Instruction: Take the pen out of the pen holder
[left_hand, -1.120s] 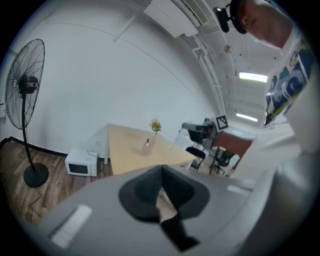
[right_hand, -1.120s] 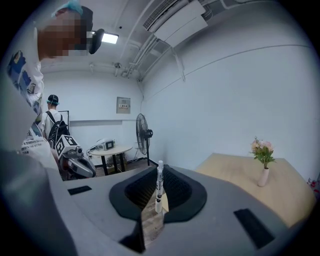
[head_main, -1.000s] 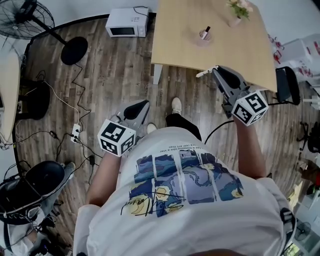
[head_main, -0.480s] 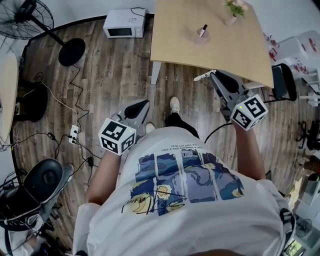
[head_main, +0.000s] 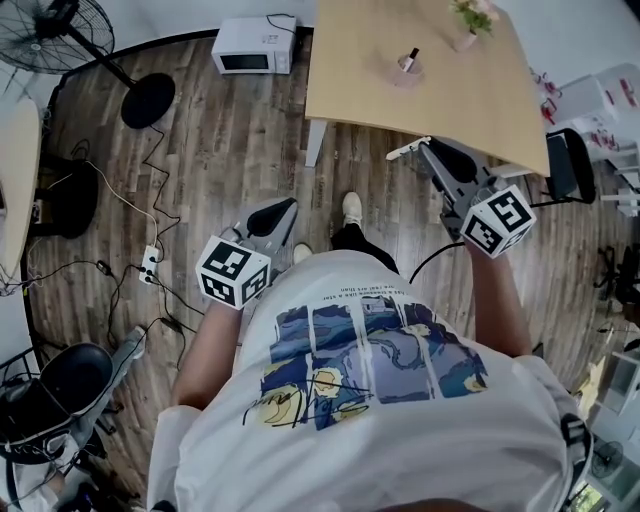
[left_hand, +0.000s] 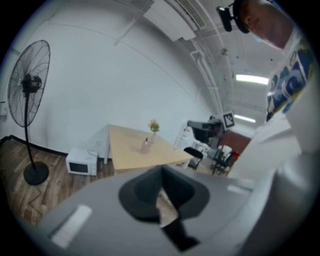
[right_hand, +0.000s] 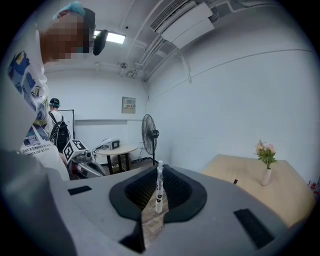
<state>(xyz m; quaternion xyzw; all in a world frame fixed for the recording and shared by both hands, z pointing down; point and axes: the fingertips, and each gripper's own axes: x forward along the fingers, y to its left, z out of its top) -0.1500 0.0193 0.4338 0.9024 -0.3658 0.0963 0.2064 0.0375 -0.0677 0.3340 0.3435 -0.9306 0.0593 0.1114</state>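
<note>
Head view: the right gripper (head_main: 426, 145), as before, hung at the near edge of the table (head_main: 460, 100), well short of the pen holder (head_main: 407, 70); left gripper view: the left gripper (left_hand: 161, 172) had its jaws closed and empty; right gripper view: jaws clamped a white pen (right_hand: 159, 189).

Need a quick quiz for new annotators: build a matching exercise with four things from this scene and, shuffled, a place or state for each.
Things:
1. microwave
2. white pen
3. flower vase
4. left gripper

Places or states:
A. held between the jaws of the right gripper
B. on the table
C. jaws together, nothing between them
D. on the floor beside the table

Pairs: 1-D, 2-A, 3-B, 4-C
</note>
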